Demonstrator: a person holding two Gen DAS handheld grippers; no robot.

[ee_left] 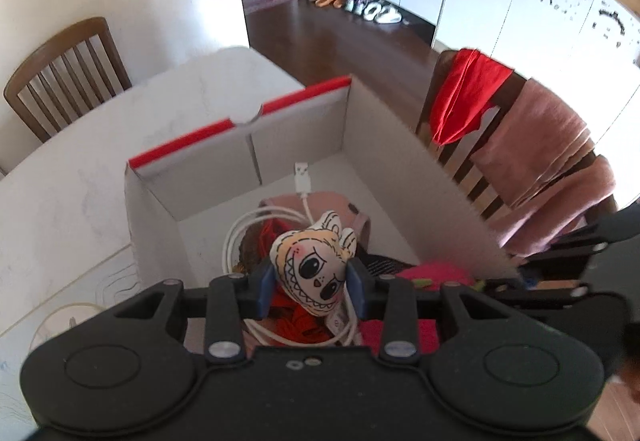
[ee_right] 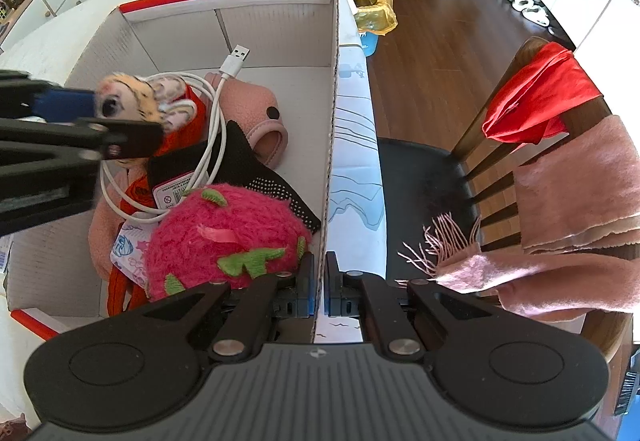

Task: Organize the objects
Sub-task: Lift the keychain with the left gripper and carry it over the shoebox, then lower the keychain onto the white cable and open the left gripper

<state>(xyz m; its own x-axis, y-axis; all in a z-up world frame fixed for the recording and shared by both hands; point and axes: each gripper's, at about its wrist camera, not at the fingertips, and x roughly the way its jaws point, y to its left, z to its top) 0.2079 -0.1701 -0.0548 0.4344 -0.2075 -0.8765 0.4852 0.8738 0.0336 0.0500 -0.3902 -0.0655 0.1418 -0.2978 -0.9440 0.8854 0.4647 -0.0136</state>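
A small plush doll head point(ee_left: 316, 269) with big eyes and a toothy grin hangs above the open white cardboard box point(ee_left: 296, 133), and my left gripper point(ee_left: 310, 279) is shut on its sides. The right wrist view shows the same doll point(ee_right: 136, 95) in the left gripper point(ee_right: 120, 119), over the left part of the box point(ee_right: 276, 33). My right gripper point(ee_right: 320, 289) is shut on the box's right wall near the front corner. In the box lie a pink knitted dragon fruit point(ee_right: 224, 237), a white USB cable point(ee_right: 216, 109), a black dotted glove point(ee_right: 256, 169) and a pink soft item point(ee_right: 248, 109).
The box stands on a white table point(ee_left: 72, 177). To its right is a wooden chair point(ee_right: 424, 177) draped with a red cloth point(ee_right: 540, 97) and a pink scarf point(ee_right: 572, 177). Another wooden chair point(ee_left: 64, 77) stands at the far side. A bin with a yellow bag point(ee_right: 372, 5) is on the floor.
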